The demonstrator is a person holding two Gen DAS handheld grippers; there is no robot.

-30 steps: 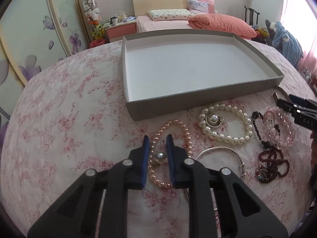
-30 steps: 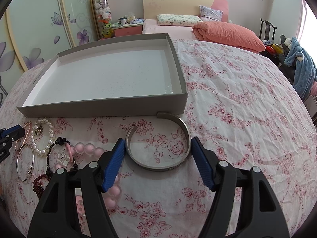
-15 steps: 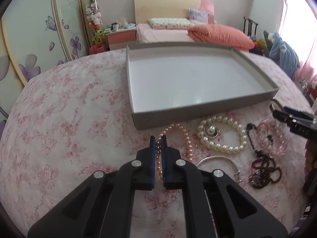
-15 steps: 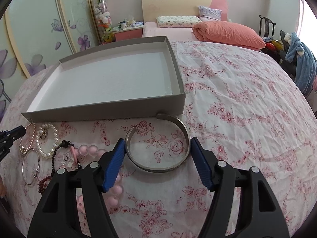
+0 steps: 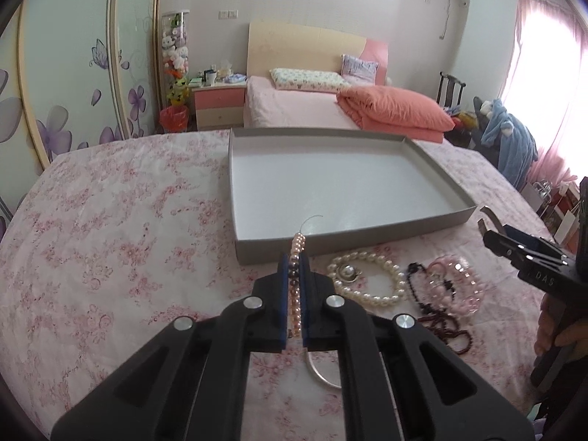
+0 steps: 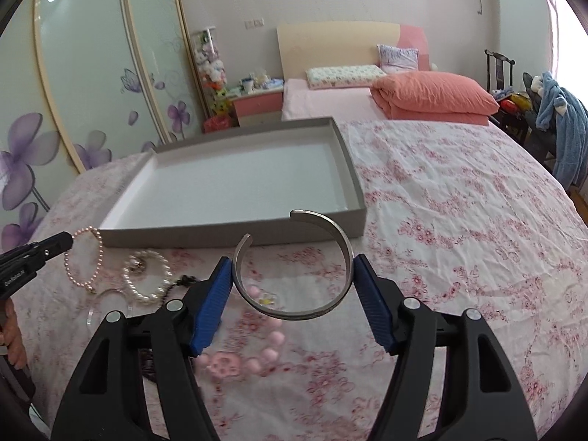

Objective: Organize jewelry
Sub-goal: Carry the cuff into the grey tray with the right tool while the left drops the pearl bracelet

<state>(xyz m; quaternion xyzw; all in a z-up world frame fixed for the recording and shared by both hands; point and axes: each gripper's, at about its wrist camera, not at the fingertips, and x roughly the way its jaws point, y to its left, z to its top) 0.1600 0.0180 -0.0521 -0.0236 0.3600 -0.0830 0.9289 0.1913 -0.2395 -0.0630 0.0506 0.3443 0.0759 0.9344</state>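
My left gripper (image 5: 293, 264) is shut on a pink pearl bracelet (image 5: 296, 253) and holds it above the bedspread, just in front of the grey tray (image 5: 367, 229). The bracelet hangs from it in the right wrist view (image 6: 96, 257). My right gripper (image 6: 293, 270) is shut on a silver cuff bangle (image 6: 294, 310) and holds it lifted near the tray's (image 6: 228, 237) front right corner. A white pearl bracelet (image 5: 382, 296), dark bead strings (image 5: 437, 319), a pink bead bracelet (image 5: 461, 286) and a thin silver bangle (image 5: 319, 375) lie on the bedspread.
The tray's white floor is bare. The flowered bedspread (image 6: 459, 220) stretches left and right of the tray. A second bed with an orange quilt (image 5: 393, 108), a nightstand (image 5: 218, 104) and a chair with a blue garment (image 6: 558, 125) stand behind.
My left gripper has lifted the pink pearl bracelet off the bedspread. My right gripper has closed on the silver cuff and raised it.
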